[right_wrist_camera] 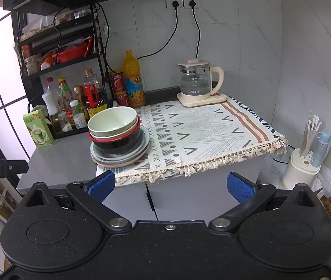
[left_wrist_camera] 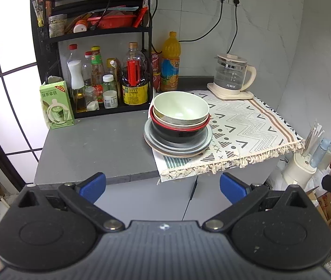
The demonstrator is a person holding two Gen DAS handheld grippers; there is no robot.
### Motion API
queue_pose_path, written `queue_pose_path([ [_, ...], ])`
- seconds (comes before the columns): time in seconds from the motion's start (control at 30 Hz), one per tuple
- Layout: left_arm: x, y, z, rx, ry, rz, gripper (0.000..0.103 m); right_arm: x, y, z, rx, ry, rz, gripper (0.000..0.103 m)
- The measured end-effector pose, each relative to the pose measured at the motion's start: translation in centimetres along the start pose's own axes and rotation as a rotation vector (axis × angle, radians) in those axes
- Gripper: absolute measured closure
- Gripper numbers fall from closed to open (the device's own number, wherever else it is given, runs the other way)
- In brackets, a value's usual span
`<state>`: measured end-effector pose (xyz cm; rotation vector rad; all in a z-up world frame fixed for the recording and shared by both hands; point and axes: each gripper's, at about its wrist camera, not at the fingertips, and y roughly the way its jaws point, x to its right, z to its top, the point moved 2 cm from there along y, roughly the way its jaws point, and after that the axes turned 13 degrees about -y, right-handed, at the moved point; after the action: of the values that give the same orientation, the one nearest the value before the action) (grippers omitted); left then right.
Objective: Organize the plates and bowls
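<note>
Left gripper (left_wrist_camera: 163, 186) and right gripper (right_wrist_camera: 171, 186) are hovering before the counter (left_wrist_camera: 100, 149), fingers spread wide and empty; nested bowls (left_wrist_camera: 180, 109) are sitting on stacked plates (left_wrist_camera: 177, 148) at the cloth's (left_wrist_camera: 247, 126) left edge.

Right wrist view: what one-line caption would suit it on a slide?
Open tongs face a stack of bowls and plates on a patterned cloth beside a glass kettle.

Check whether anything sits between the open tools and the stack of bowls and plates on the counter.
Nothing visible does. The left tool and right tool both hang open short of the counter's front edge, and the stack stands near that edge on the patterned cloth. Bottles and the kettle stand behind or beside it.
</note>
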<state>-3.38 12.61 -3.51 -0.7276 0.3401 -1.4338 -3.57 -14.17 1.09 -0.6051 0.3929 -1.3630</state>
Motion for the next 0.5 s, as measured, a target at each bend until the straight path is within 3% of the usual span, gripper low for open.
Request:
queue_pose_path([
  [0.5, -0.64, 0.31, -0.81, -0.019, -0.003, 0.004, 0.0, -0.64, -0.06, -0.46, 0.002, -0.012, 0.015, 0.0],
])
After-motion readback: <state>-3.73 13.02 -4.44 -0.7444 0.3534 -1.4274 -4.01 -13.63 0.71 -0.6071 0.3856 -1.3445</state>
